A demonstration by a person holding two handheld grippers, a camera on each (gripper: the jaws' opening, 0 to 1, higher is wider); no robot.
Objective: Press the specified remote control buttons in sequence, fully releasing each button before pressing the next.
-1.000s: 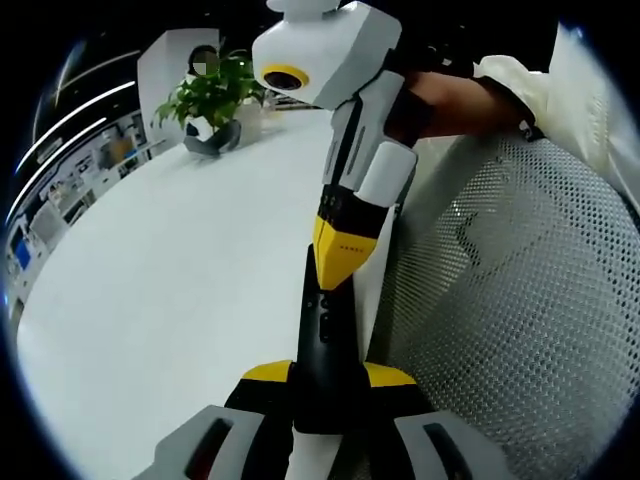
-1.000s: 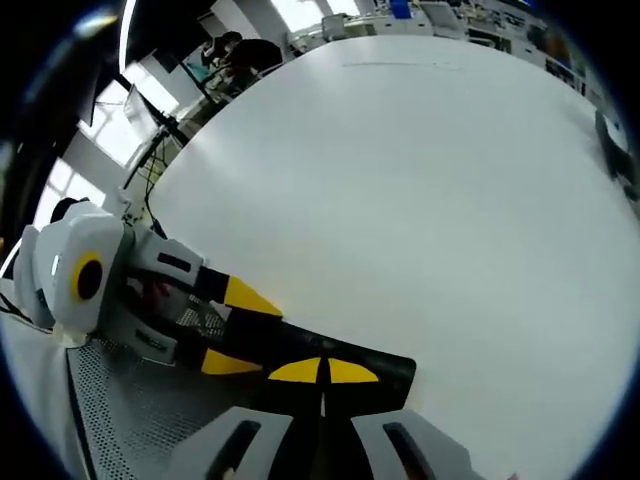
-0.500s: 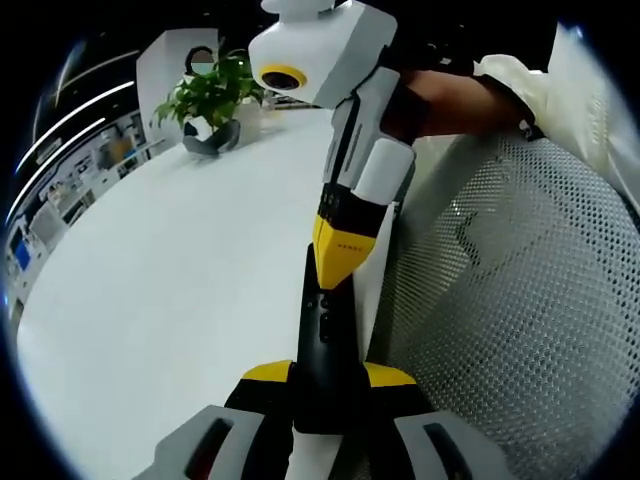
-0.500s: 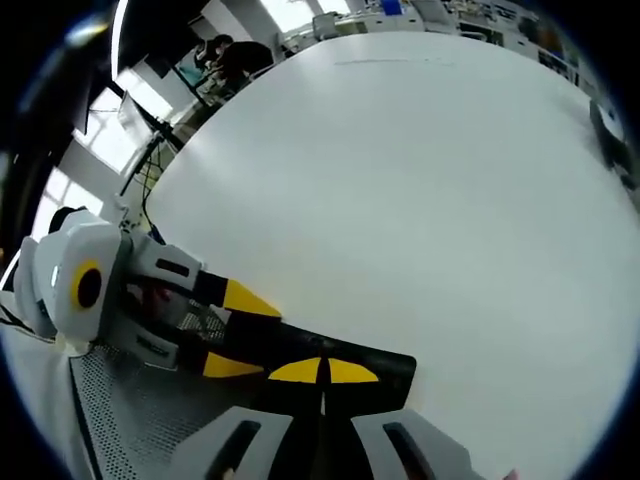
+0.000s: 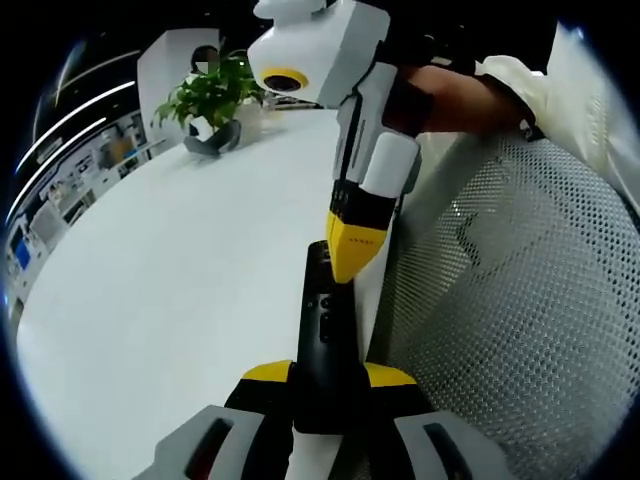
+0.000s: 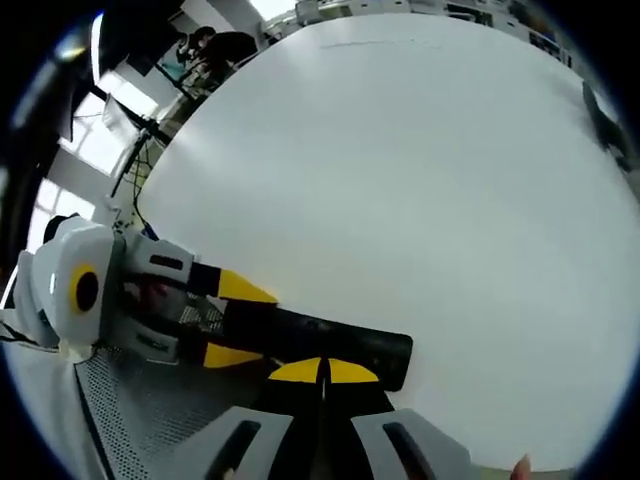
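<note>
The left gripper [image 5: 328, 375] was clenched on the near end of the black remote control [image 5: 322, 330], holding it out over the edge of the white table [image 5: 170, 270], close by a mesh chair back [image 5: 520, 300]. The right gripper [image 5: 352, 262] came down onto it from above with its yellow jaws drawn together into one point, the tip at or just over the far end of the remote's face. In the right gripper view the left gripper [image 6: 235, 322] clasped the remote control [image 6: 335, 343] from either side.

By my judgement the pressing was under way, though nothing told me which button in the sequence this was, nor how many were left.

Whether the tip actually bore on a button I couldn't tell; it covered the spot. The buttons themselves were small dark bumps, with no labels legible. A potted plant [image 5: 212, 100] stood at the far side of the table.
</note>
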